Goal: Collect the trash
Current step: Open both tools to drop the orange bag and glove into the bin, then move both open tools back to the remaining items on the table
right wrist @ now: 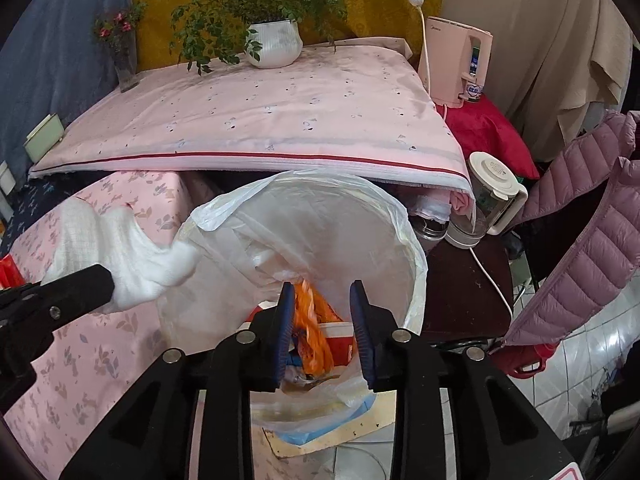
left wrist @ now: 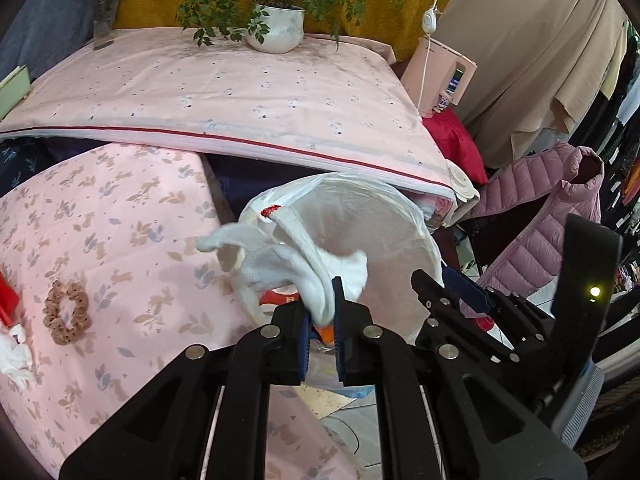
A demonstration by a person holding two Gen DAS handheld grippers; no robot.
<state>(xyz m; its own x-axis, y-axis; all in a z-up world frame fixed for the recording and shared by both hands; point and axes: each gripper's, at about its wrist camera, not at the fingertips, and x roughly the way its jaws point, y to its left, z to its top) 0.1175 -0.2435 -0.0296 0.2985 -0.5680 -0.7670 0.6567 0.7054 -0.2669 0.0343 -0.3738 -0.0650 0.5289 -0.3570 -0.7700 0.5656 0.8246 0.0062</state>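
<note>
A bin lined with a white plastic bag [right wrist: 320, 216] stands beside the pink-covered table; it also shows in the left wrist view [left wrist: 384, 224]. My left gripper [left wrist: 322, 308] is shut on a white work glove [left wrist: 296, 256] and holds it over the bin's near rim; the glove also shows in the right wrist view [right wrist: 120, 248]. My right gripper [right wrist: 322, 312] is open above the bin, with an orange wrapper [right wrist: 310, 320] blurred between the jaws, not pinched. A red and white box [right wrist: 338, 340] lies inside the bin.
A brown scrunchie [left wrist: 66, 312], crumpled white tissue [left wrist: 16, 354] and a red item [left wrist: 6, 300] lie on the floral pink cloth. A potted plant [left wrist: 276, 26], a vase [left wrist: 105, 12], a pink kettle [right wrist: 456, 60], a blender jug [right wrist: 490, 192] and a mauve puffer jacket [right wrist: 580, 240] surround the bin.
</note>
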